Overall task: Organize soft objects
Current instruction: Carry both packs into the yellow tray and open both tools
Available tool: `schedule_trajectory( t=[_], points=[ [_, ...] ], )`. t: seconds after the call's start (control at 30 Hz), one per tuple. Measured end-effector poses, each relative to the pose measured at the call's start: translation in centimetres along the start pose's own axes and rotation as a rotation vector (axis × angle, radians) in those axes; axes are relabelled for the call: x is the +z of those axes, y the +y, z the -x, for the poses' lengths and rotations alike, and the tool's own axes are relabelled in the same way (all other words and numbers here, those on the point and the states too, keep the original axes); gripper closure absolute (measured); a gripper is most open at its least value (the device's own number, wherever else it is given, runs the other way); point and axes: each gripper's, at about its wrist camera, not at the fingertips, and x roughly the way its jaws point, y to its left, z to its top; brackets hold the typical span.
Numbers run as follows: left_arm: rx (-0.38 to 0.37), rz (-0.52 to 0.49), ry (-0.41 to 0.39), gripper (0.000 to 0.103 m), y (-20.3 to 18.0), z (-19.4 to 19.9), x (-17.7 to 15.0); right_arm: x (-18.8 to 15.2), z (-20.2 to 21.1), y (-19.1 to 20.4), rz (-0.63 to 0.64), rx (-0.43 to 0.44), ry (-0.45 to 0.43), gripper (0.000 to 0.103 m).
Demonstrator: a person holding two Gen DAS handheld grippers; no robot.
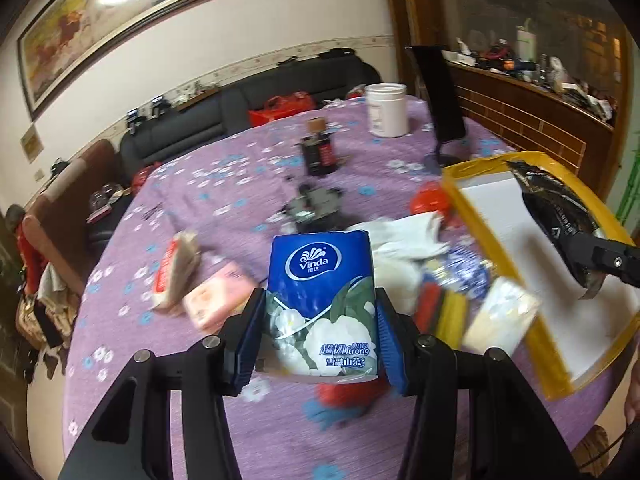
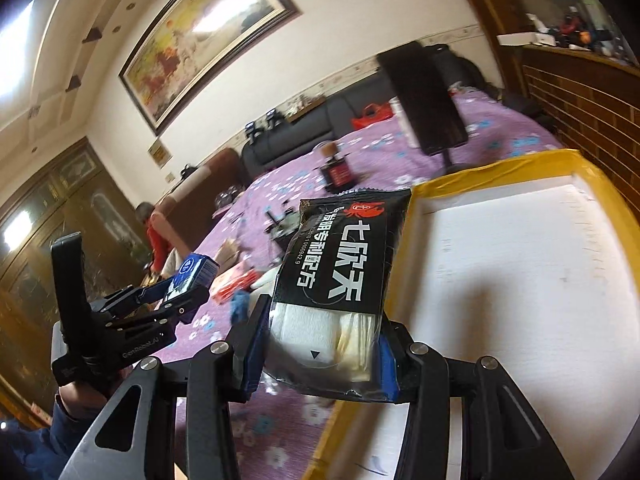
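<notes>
Above the purple tablecloth (image 1: 224, 168), a blue tissue pack (image 1: 322, 280).

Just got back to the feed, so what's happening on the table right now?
A person is sorting soft packs with two hand-held grippers. The left gripper is clamped on a blue tissue pack, held above the purple tablecloth. The right gripper grips a black packet at the edge of the yellow-rimmed box, which looks empty. More packs lie loose on the table.
</notes>
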Motion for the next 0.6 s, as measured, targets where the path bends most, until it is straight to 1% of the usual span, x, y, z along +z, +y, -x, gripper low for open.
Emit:
schedule_trajectory(
  t=[0.07, 0.17, 0.27, 0.4, 0.5, 0.6],
  points=[
    [-0.028, -0.018, 0.001, 0.052, -1.5, -0.3, 0.9, 0.4, 0.8, -1.1, -0.015, -0.034, -0.009, 0.053],
    [-0.093, -0.047, 0.012, 0.052, -4.2, -1.1, 2.4, 1.1, 1.4, -2.4, -0.029, -0.084, -0.003, 0.053],
    [-0.150, -0.078, 0.031, 0.052, -7.1, -2.3, 4.0, 2.5, 1.8, -4.2, -0.050, -0.133, 0.026, 0.053],
    [-0.211, -0.099, 0.091, 0.052, -10.7, -5.1, 6.0, 4.4, 1.6, -6.3, -0.064, -0.191, 0.066, 0.053],
    [-0.240, -0.112, 0.141, 0.052, -13.0, -7.4, 7.4, 5.8, 0.9, -8.1, -0.073, -0.230, 0.100, 0.053],
    [-0.250, -0.128, 0.178, 0.052, -15.4, -9.7, 8.8, 6.4, 0.0, -9.8, -0.094, -0.268, 0.141, 0.053]
  ],
)
